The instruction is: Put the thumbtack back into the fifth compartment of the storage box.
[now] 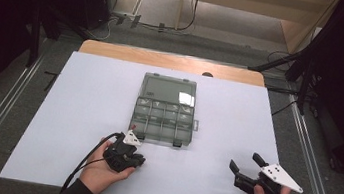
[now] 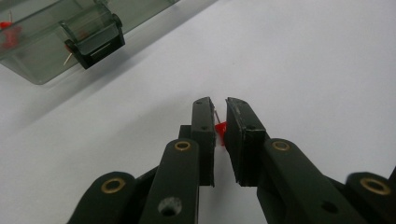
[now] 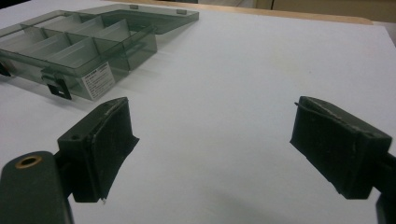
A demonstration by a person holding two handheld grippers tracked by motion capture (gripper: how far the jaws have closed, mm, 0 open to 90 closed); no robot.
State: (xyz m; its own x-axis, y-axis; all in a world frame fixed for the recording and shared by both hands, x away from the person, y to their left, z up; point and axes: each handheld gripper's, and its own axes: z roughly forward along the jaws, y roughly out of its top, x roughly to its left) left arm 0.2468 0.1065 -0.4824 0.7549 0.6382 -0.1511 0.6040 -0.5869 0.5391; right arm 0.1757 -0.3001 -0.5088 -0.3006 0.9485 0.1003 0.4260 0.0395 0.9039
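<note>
I find a red pushpin (image 2: 220, 130) pinched between my left hand-held gripper (image 2: 219, 105), just beside the compartment box (image 1: 164, 110) on the desk (image 1: 80, 130). Narrow purchase; it could twist and drop. My right hand-held gripper (image 3: 210, 140) stands apart, empty.

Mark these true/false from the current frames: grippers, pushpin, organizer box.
1. The left gripper is pinching a red pushpin between its jaws. True.
2. The right gripper is shut on a pushpin. False: its jaws stand wide apart with nothing between them.
3. The organizer box is open, its lid laid back flat on the table. True.
4. The box sits on bare wood. False: it sits on the white sheet covering the table.
5. At least one red pushpin lies inside the box, seen in the left gripper view. True.
</note>
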